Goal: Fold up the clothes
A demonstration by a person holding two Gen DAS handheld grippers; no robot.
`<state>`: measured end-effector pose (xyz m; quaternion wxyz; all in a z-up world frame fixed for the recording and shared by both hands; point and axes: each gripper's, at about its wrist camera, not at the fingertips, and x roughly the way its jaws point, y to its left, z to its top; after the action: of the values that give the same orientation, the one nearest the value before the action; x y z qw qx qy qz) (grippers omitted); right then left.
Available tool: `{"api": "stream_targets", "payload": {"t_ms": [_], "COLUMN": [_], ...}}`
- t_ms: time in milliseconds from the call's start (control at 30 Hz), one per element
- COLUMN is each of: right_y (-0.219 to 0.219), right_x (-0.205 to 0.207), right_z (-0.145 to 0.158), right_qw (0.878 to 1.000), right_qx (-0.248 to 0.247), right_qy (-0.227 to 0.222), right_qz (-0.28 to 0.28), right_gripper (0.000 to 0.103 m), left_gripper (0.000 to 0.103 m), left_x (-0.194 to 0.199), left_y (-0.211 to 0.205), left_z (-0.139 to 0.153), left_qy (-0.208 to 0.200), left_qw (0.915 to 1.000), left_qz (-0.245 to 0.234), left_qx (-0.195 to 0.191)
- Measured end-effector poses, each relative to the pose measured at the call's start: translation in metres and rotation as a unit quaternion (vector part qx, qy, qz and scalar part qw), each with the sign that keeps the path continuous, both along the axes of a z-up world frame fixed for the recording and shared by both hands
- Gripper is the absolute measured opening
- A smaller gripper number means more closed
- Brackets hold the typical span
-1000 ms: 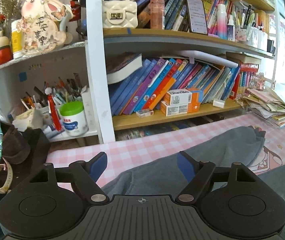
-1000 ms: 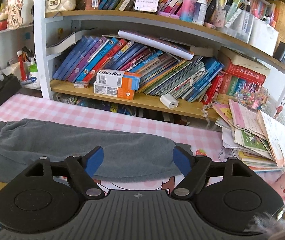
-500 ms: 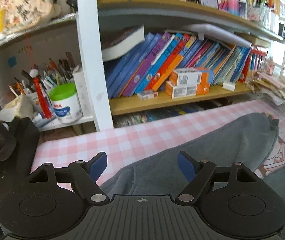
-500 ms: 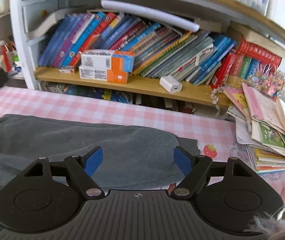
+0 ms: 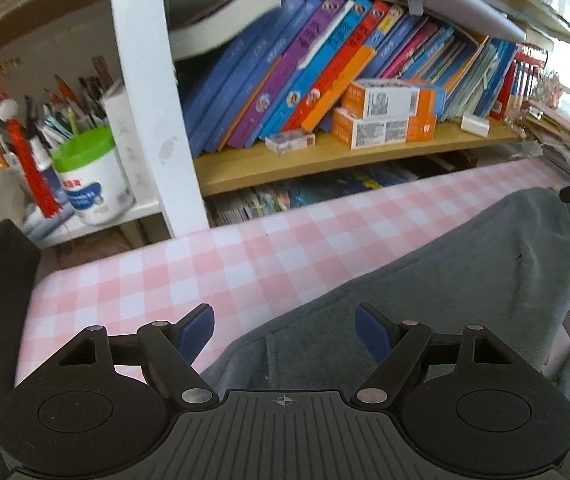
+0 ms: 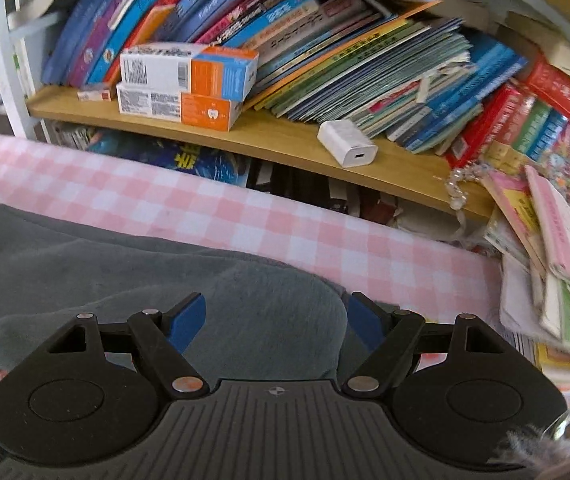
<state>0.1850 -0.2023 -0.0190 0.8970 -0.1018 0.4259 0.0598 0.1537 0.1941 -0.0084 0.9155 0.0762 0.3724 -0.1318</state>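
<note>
Surface: pink-and-white check cloth, bare strip running between the garment and the bookshelf in both views; left edge meets a black bag in the left view. Garment: grey, lying flat on the surface, its far fold a rounded edge that reaches to the right, where the tip of the other hand-held gripper shows just beside it. Left hand-held gripper: jaws spread, nothing between the blue pads, hanging over the garment's near left corner, cloth under the left pad and garment under the right. Right hand-held gripper: jaws spread, empty, over the garment's rounded right end. Left view only: white upright, green-lidded tub, pens. Both views: leaning books, orange-and-white boxes. Right view only: white charger on the shelf board, stack of booklets crowding the surface's right edge.
</note>
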Motion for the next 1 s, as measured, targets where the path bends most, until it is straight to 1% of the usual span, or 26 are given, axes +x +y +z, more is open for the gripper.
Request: {"api": "stream_targets", "payload": {"t_ms": [200,400,533,667,833,867,900,967,1000], "right_y": [-0.008,-0.011,-0.011,-0.012,-0.023,-0.024,-0.024,-0.024,-0.024], "right_x": [0.032,0.053,0.061,0.066,0.070,0.070,0.069,0.069,0.068], "right_z": [-0.020,-0.036,-0.046,-0.051,-0.055,-0.055,-0.055,-0.053,-0.052], "right_qw": [1.000,0.998,0.997,0.996,0.995,0.995,0.994,0.994,0.994], "right_qx": [0.001,0.002,0.008,0.019,0.055,0.056,0.058,0.059,0.059], "right_qy": [0.023,0.041,0.059,0.065,0.073,0.072,0.072,0.072,0.072], "right_qz": [0.009,0.037,0.051,0.062,0.051,0.051,0.050,0.050,0.049], "right_gripper": [0.074,0.074,0.074,0.074,0.074,0.074,0.072,0.063,0.053], "left_gripper": [0.079,0.079,0.079,0.079,0.078,0.075,0.073,0.063,0.060], "left_x": [0.015,0.028,0.035,0.039,0.042,0.042,0.041,0.039,0.038], "left_y": [-0.006,-0.011,-0.010,-0.008,-0.003,-0.004,-0.004,-0.005,-0.005], "left_z": [-0.016,-0.028,-0.036,-0.042,-0.044,-0.044,-0.043,-0.042,-0.042], "left_qy": [0.018,0.034,0.045,0.054,0.061,0.061,0.061,0.062,0.063], "left_qw": [0.9993,0.9976,0.9970,0.9966,0.9959,0.9958,0.9957,0.9955,0.9953], "left_qz": [-0.034,-0.060,-0.062,-0.062,-0.062,-0.064,-0.065,-0.069,-0.070], "left_qx": [0.002,0.003,0.002,-0.005,-0.022,-0.022,-0.022,-0.023,-0.024]}}
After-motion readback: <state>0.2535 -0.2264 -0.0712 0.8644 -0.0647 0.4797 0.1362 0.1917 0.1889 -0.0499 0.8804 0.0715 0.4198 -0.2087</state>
